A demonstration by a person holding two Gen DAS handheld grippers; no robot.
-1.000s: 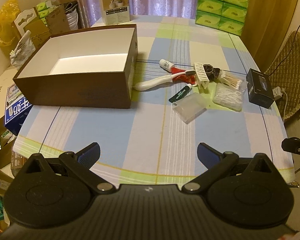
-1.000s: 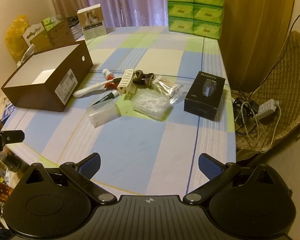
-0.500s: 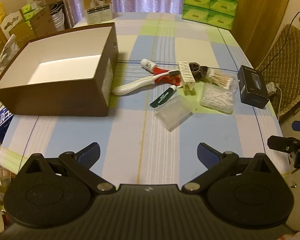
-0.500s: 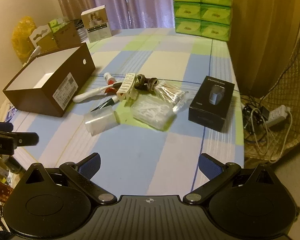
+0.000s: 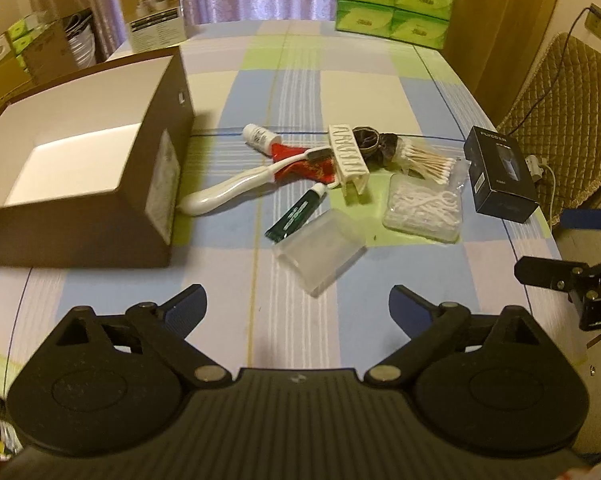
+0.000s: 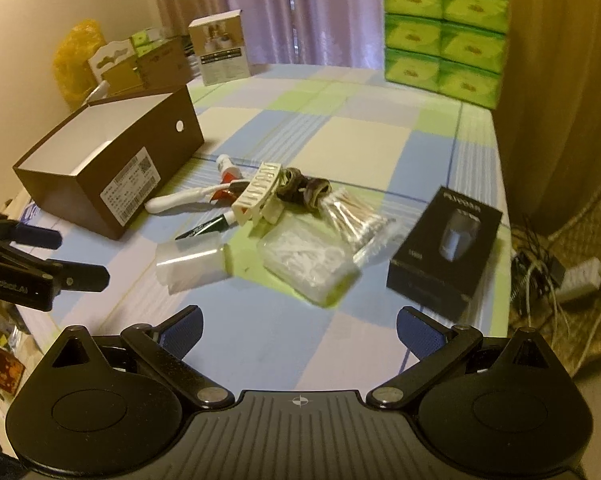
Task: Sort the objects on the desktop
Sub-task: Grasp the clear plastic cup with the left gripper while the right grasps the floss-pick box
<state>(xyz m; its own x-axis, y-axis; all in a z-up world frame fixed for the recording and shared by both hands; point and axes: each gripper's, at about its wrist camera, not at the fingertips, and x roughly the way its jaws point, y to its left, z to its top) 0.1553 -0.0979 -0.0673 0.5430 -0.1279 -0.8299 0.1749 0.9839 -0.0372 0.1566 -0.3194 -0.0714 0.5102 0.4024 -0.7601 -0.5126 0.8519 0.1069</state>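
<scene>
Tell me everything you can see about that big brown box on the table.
The brown box is an open, lidless cardboard carton, dark brown outside and white inside, and looks empty as far as its interior shows. It sits upright on the checked tablecloth, left of the pile of small items. One end wall carries a white printed label and a small round hole. The white toothbrush handle lies with its end close against that wall; actual contact is unclear. Neither gripper touches it.
</scene>
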